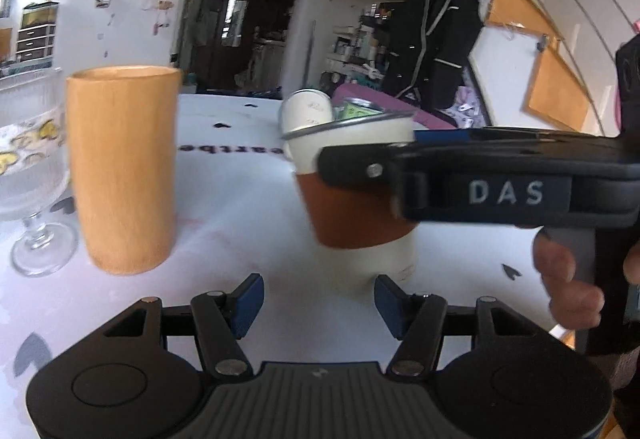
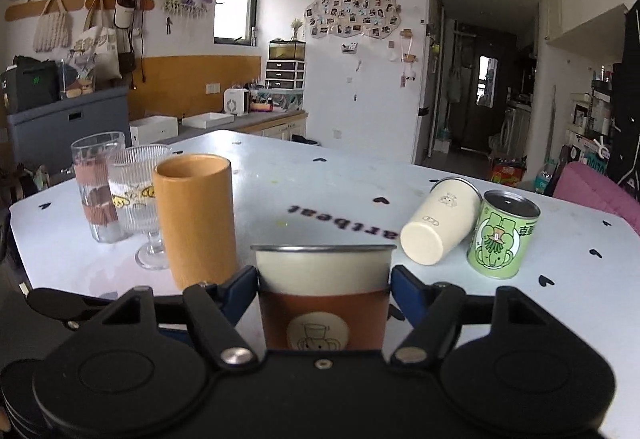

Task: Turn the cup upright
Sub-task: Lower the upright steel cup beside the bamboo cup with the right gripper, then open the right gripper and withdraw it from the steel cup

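A white cup with a brown sleeve stands upright, rim up, between the blue pads of my right gripper, which is shut on it. In the left wrist view the same cup is held just above or on the white table, with the right gripper reaching in from the right. My left gripper is open and empty, just in front of the cup. A second cream cup lies on its side at the right, leaning against a green can.
A tall orange wooden tumbler stands upright at the left; it also shows in the left wrist view. Behind it stand a ribbed stemmed glass and a tall glass with a brown sleeve. A pink chair stands at the far right.
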Available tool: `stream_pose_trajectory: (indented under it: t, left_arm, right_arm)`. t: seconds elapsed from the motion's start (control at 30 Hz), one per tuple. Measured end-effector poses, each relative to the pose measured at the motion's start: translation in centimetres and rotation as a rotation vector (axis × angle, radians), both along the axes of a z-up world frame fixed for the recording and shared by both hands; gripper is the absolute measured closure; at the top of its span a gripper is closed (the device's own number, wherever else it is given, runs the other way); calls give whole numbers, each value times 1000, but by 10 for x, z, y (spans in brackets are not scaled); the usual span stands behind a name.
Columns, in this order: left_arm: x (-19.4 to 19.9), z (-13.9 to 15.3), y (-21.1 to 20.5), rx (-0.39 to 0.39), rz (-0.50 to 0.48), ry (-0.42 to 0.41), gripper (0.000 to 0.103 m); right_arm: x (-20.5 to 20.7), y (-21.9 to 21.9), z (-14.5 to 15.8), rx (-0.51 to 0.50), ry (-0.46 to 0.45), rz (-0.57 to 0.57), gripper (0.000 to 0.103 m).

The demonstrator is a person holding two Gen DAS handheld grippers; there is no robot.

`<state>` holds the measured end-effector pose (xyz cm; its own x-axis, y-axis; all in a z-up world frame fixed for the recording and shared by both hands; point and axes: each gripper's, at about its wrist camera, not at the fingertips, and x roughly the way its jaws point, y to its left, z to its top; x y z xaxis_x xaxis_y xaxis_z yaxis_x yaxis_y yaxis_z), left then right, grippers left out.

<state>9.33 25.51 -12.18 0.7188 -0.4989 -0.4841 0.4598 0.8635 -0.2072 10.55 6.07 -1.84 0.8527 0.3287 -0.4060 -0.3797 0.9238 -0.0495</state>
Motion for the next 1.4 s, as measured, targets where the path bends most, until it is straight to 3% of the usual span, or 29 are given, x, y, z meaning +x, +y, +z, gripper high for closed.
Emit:
stream_pose_trajectory:
  t: [0.2,0.5,0.8,1.4]
  left_arm:
    - [6,-2,-13,-10,-27,-6,40]
    - [20,-7,-7,12,90,11,40]
    - [37,-5,10,12,218,6,41]
    - [39,5,1,35,195,-19,41]
  right_arm:
    - [-7,5,0,-9,-9,15,29]
    - [-11,5,-1,-24,4,43,32]
    - [15,20,-1,1,23,60,39]
    - [18,16,-4,59,47,52,43]
